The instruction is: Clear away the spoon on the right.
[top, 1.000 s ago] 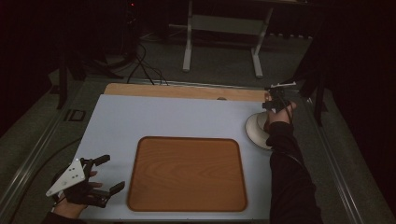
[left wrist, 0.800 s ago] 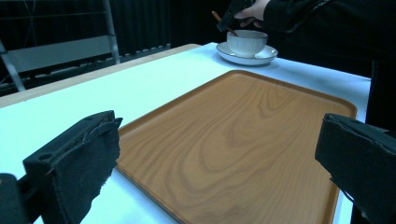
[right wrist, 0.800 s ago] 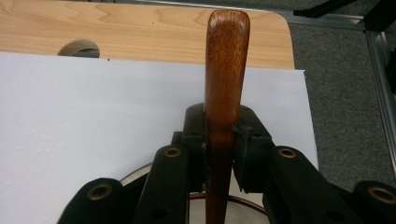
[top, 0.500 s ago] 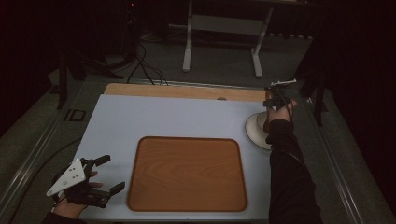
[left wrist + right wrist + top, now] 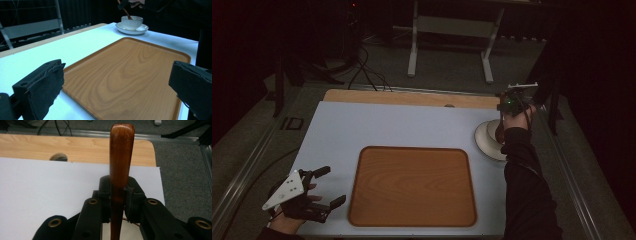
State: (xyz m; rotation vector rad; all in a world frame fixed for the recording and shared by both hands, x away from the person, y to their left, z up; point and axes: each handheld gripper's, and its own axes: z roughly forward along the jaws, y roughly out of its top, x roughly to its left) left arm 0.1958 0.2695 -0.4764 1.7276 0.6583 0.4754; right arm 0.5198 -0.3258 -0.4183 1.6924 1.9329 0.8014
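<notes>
A white bowl (image 5: 131,22) stands on a white saucer (image 5: 132,29) at the far right edge of the bench (image 5: 377,127), and the lower end of a wooden spoon (image 5: 125,12) dips into it; what else the bowl holds cannot be made out. The right gripper (image 5: 510,107) hangs above the bowl with its fingers pressed onto the handle of the wooden spoon, as the right gripper view shows: the handle (image 5: 120,167) rises upright between the two black pads (image 5: 104,195) and its rounded top stands clear above them. The jaws have just been closing, with the handle between them. The spoon's bowl end is hidden below the fingers in that view and cut off by the rim of the white bowl in the left gripper view. A wooden tray (image 5: 412,185) lies flat in the middle of the bench, nothing on it, near the saucer but apart from it. The left gripper (image 5: 326,187) rests at the near left corner of the bench, just beside the tray's left edge, its fingers (image 5: 41,87) spread wide and pinching nothing. The person's right sleeve (image 5: 527,190) covers the right side of the saucer in the high view. Beyond the bench the room is dark; a metal frame (image 5: 449,45) and cables (image 5: 362,70) stand on the floor.
</notes>
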